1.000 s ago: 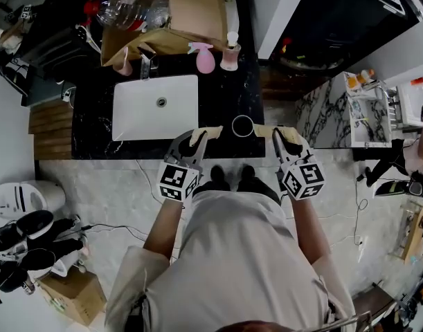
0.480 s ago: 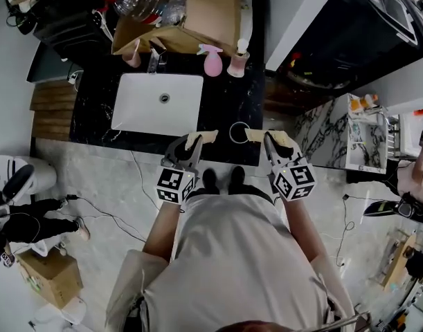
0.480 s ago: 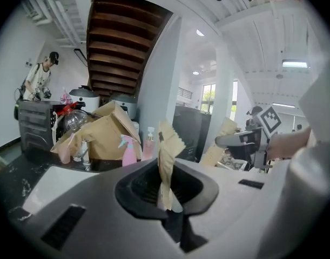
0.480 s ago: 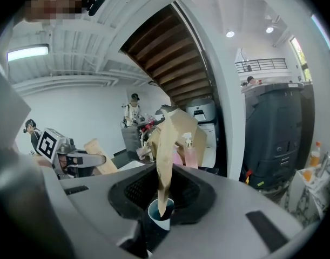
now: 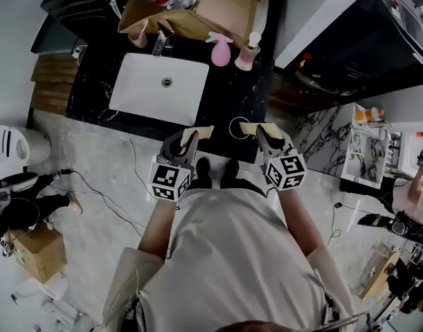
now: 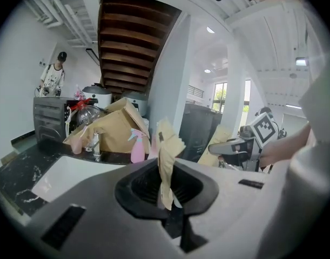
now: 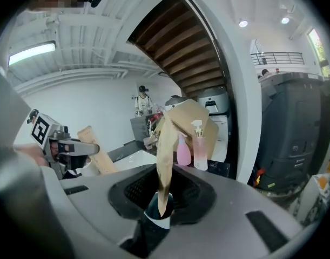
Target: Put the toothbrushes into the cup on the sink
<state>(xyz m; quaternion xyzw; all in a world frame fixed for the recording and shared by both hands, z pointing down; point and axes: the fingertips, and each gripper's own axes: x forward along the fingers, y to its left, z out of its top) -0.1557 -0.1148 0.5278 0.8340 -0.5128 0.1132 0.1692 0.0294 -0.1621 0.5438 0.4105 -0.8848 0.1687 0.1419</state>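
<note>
Both grippers hover at the front edge of the black counter (image 5: 247, 95), on either side of a round cup (image 5: 239, 126). My left gripper (image 5: 190, 139) is shut on a toothbrush in a tan paper wrapper (image 5: 200, 131), just left of the cup. That wrapper stands up between the jaws (image 6: 166, 158). My right gripper (image 5: 264, 135) is shut on a second wrapped toothbrush (image 5: 255, 127), whose tip reaches the cup's right rim. In the right gripper view its dark handle with a white band shows under the tan paper (image 7: 165, 150).
A white sink basin (image 5: 159, 88) with a faucet (image 5: 160, 43) lies left of the cup. A pink spray bottle (image 5: 221, 50), a soap dispenser (image 5: 248, 55) and a brown cardboard box (image 5: 204, 9) stand at the counter's back. A person (image 6: 52, 77) stands far off.
The head view has swung, so the counter sits higher and more tilted. Both grippers keep their wrapped toothbrushes. The right one has edged closer to the cup.
</note>
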